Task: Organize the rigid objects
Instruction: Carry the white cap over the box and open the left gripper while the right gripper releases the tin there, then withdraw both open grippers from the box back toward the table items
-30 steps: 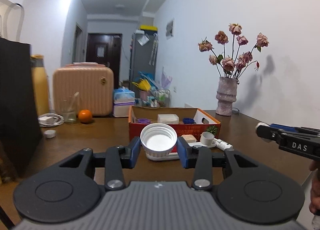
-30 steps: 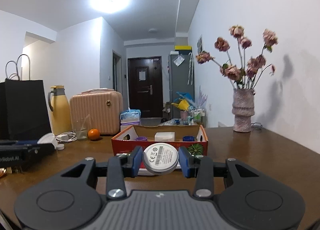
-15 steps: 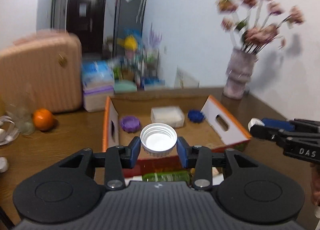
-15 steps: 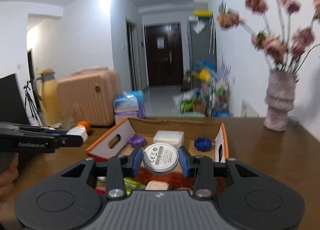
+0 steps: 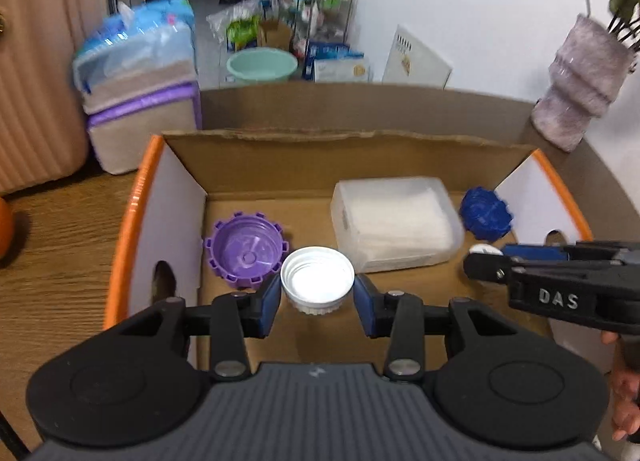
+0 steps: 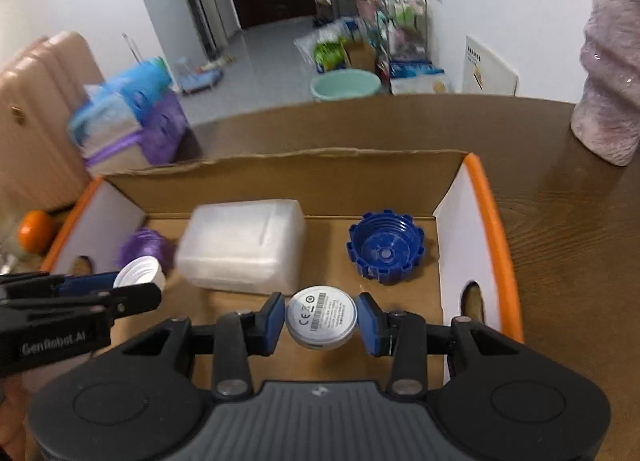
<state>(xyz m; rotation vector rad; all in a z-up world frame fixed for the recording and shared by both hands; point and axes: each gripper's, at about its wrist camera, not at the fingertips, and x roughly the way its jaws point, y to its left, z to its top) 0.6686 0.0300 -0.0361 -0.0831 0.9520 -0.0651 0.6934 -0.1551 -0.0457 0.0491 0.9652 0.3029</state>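
My left gripper (image 5: pixel 317 298) is shut on a white screw cap (image 5: pixel 317 279) and holds it over the open cardboard box (image 5: pixel 132 221), beside a purple cap (image 5: pixel 245 248). My right gripper (image 6: pixel 321 323) is shut on a white round disc with a printed label (image 6: pixel 321 318) and holds it over the same box (image 6: pixel 492 221), in front of a blue cap (image 6: pixel 386 247). A translucent white plastic case (image 5: pixel 394 221) lies in the box's middle; it also shows in the right wrist view (image 6: pixel 242 245). Each gripper shows in the other's view, left (image 6: pixel 136 293) and right (image 5: pixel 480 261).
The box sits on a brown wooden table (image 6: pixel 568 229). A purple-grey vase (image 5: pixel 576 97) stands at the back right. A pink suitcase (image 5: pixel 32 61), tissue packs (image 5: pixel 140 89) and an orange (image 6: pixel 34 231) are at the left.
Both grippers have moved forward and tilted down over the box, each still holding its object. The box's inside now fills both views.
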